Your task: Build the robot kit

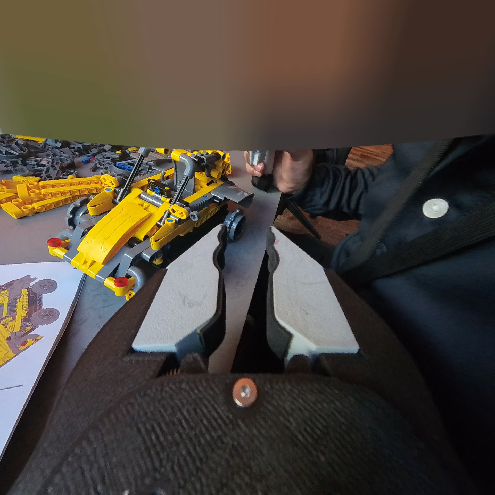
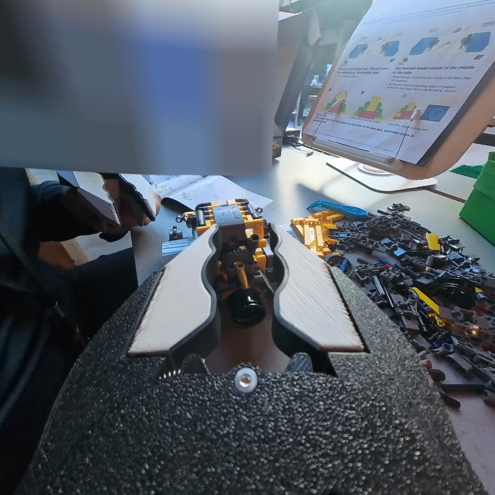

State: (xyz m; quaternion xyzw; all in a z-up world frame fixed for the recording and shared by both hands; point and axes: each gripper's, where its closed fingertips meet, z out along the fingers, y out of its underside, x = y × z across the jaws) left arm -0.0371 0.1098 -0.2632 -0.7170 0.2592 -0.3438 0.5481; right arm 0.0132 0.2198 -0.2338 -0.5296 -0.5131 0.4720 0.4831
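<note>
Grey table (image 1: 26,241): right tool (image 2: 243,230) straddles blocky yellow model (image 2: 233,227).

The left gripper (image 1: 245,235) points forward and slightly down, its two pale fingers (image 1: 187,289) parted with a clear gap and nothing between them. The right gripper (image 2: 243,233) also angles downward, its jaws spread wide. Far off in the left wrist view, a hand (image 1: 289,171) in a dark sleeve (image 1: 340,184) grips the right gripper's handle.
</note>
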